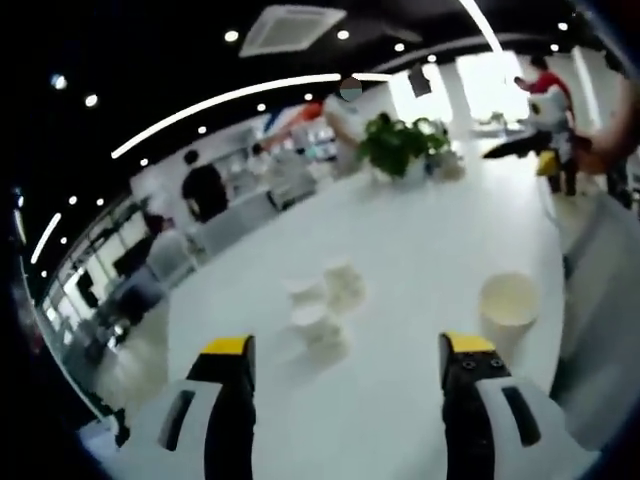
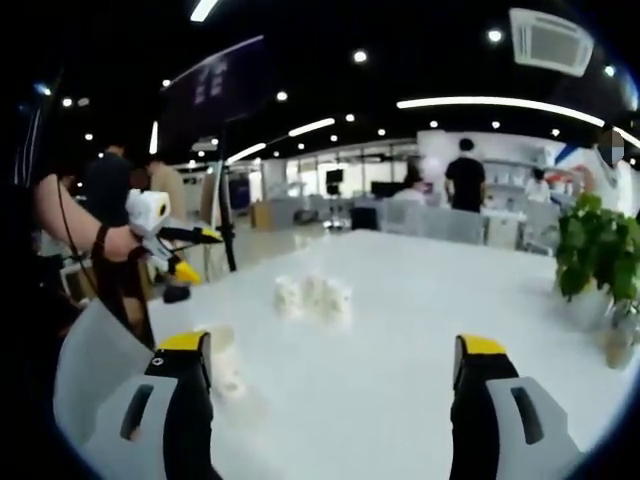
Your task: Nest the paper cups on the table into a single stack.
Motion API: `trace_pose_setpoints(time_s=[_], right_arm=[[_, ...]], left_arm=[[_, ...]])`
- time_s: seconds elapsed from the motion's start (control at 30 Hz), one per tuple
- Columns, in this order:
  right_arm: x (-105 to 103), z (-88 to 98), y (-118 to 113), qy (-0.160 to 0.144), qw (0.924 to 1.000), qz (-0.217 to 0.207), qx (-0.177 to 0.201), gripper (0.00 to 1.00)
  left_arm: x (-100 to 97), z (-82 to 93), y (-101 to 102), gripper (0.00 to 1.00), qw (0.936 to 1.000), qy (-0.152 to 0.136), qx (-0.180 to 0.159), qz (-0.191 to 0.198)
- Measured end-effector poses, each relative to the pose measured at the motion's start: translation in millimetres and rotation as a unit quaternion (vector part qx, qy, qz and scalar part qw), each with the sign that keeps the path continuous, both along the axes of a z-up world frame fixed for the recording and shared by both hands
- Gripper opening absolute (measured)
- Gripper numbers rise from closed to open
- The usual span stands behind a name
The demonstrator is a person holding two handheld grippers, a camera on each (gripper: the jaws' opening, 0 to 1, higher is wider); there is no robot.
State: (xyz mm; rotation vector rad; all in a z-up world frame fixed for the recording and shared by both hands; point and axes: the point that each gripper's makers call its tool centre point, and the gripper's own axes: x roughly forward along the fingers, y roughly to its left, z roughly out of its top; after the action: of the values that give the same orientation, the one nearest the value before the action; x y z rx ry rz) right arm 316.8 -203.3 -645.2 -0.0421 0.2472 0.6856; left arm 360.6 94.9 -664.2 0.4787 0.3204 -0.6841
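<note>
A big open-plan office or lab hall, by the look of it: dark ceiling with strip lights and a vent, a long white table with a potted plant, glass partitions at the back, and people standing around at desks.

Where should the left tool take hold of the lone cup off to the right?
Grip the lone cup at its rim, one jaw inside and one outside the wall. It seems to stand upright with its open mouth up, apart from the three clustered cups, so coming from above on its near side looks free. The left tool is open and empty.
</note>
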Motion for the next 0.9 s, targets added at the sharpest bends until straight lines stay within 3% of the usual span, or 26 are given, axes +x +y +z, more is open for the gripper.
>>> trace_pose_setpoints(time_s=[0.13, 0.17, 0.3, 0.57, 0.9], right_arm=[[0.1, 3.1, 2.3, -0.003, 1.0, 0.004, -0.003, 0.99], [-0.1, 4.3, 3.1, -0.002, 1.0, 0.005, -0.003, 0.99], [0.2, 5.2, 2.4, -0.001, 1.0, 0.007, -0.006, 0.99], [-0.1, 2.1, 4.7, 0.006, 0.9998, 0.012, -0.012, 0.98], [0.6, -2.7, 6.9, 0.016, 0.9998, 0.007, -0.014, 0.98]], left_arm=[[4.2, -0.8, 7.2, 0.73, 0.9973, -0.026, 0.069, -0.003], [5.3, -2.2, 9.4, 0.73, 0.9941, -0.032, 0.103, -0.006], [7.3, 1.6, 3.0, 0.73, 0.9854, -0.061, 0.156, -0.031], [13.5, 3.7, -0.8, 0.73, 0.9896, -0.059, 0.129, -0.024], [37.4, -1.3, 8.0, 0.74, 0.9932, -0.048, 0.105, -0.012]])
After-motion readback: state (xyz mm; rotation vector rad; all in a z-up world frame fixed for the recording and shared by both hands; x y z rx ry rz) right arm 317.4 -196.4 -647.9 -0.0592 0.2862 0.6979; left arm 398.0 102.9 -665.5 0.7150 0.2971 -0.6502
